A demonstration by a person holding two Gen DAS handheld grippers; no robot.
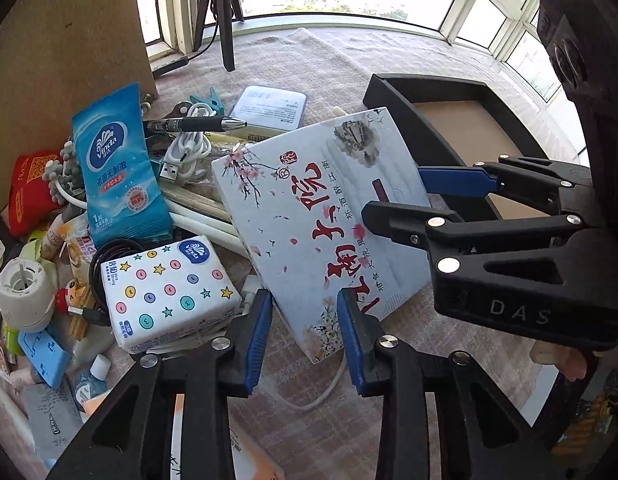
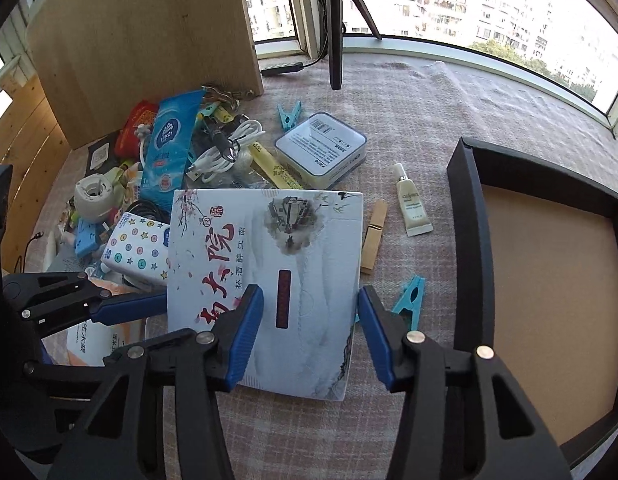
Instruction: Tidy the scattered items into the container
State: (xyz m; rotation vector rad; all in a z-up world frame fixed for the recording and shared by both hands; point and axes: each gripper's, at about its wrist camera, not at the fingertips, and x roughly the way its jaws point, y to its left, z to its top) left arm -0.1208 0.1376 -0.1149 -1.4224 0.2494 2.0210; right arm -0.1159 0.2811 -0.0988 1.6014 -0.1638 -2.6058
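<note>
Left wrist view: low over the cloth-covered table (image 1: 389, 60), facing the window, close behind its own fingers.
Right wrist view: higher, steeper downward, same heading.
Shared: the flat printed packet (image 1: 321, 216) (image 2: 265, 280), the black tray (image 1: 389, 88) (image 2: 469, 208), the clutter pile, the tripod (image 1: 221, 12) (image 2: 335, 20).

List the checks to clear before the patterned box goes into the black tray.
1. Right gripper open: ok, its fingers stand wide apart.
2. Patterned box seated between those fingers: cannot tell; one finger overlaps its face and the other sits at its right edge.
3. Left gripper open: ok, at the box's near corner.
4. Black tray has room: ok, the floor in view is bare.
5. Way to the tray: not ok; a wooden peg, blue peg and tube lie between.
6. Box clear of neighbours: not ok; it overlaps the star-print tissue pack.
</note>
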